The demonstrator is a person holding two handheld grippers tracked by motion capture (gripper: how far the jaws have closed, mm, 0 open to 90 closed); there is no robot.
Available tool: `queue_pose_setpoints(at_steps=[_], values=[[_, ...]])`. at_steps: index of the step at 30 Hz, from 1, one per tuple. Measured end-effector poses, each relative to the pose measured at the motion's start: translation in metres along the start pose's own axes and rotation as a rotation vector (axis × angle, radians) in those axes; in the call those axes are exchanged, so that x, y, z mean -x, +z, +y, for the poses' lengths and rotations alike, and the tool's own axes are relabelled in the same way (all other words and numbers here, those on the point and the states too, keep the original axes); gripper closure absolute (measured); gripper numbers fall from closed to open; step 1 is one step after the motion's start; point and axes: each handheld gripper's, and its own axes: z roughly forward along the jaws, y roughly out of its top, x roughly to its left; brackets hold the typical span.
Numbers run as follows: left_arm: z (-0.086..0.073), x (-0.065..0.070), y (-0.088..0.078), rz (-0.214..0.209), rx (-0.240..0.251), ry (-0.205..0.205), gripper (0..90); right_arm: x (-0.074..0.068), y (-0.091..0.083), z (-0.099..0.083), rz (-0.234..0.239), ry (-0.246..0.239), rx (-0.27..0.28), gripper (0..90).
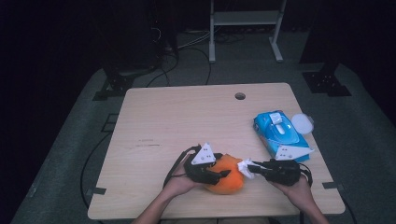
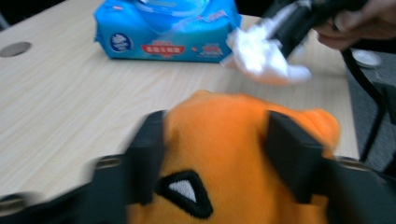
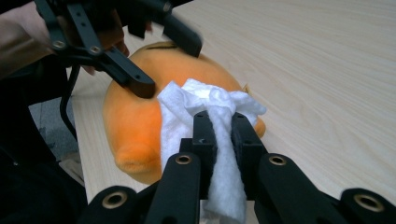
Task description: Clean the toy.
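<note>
An orange plush toy lies on the tabletop near its front edge, between the two hands. The left gripper has its jaws set on either side of the toy, against its fabric, while the right gripper has its jaws clamped tight on a white wipe whose loose end rests on the toy's side. A blue pack of wipes lies nearby at the right, a small white lid beside it.

A wooden table bears an orange plush toy, a wipes pack and a lid.
</note>
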Motion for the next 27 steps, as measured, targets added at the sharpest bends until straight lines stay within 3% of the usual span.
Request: queue_pose_setpoints(at_steps=[2, 5, 8, 11, 15, 18, 21, 22, 23, 25, 27], values=[[0.002, -0.001, 0.0, -0.005, 0.007, -0.014, 19.5, -0.001, 0.002, -0.001, 0.006, -0.002, -0.011, 81.8], [0.001, -0.002, 0.005, -0.008, -0.012, -0.027, 12.6, -0.004, 0.007, -0.002, 0.012, -0.012, -0.037, 81.7], [-0.005, -0.003, 0.013, -0.079, -0.071, -0.04, 11.3, -0.007, 0.014, -0.003, 0.019, -0.028, -0.063, 81.7], [-0.012, -0.007, 0.014, -0.11, -0.084, -0.066, 15.3, -0.009, 0.016, -0.004, 0.019, -0.033, -0.075, 81.7], [-0.011, -0.003, 0.011, -0.109, -0.104, -0.015, 34.4, -0.008, 0.014, -0.004, 0.021, -0.026, -0.068, 81.7], [-0.008, 0.001, 0.008, -0.095, -0.088, 0.007, 44.0, -0.006, 0.013, -0.004, 0.02, -0.023, -0.063, 81.7], [-0.005, 0.001, 0.005, -0.081, -0.056, 0.016, 47.4, -0.004, 0.009, -0.003, 0.014, -0.02, -0.053, 81.7], [-0.003, 0.0, 0.002, -0.049, -0.035, 0.027, 47.4, -0.003, 0.007, -0.003, 0.007, -0.02, -0.048, 81.7], [-0.003, 0.0, 0.002, -0.049, -0.035, 0.027, 47.4, -0.003, 0.007, -0.003, 0.007, -0.02, -0.048, 81.7], [-0.003, -0.006, -0.002, 0.027, -0.009, 0.022, 47.4, 0.002, 0.0, -0.003, -0.021, -0.018, -0.044, 81.7], [-0.004, -0.008, -0.003, 0.038, 0.004, 0.008, 47.3, 0.004, -0.001, -0.004, -0.03, -0.017, -0.045, 81.7]])
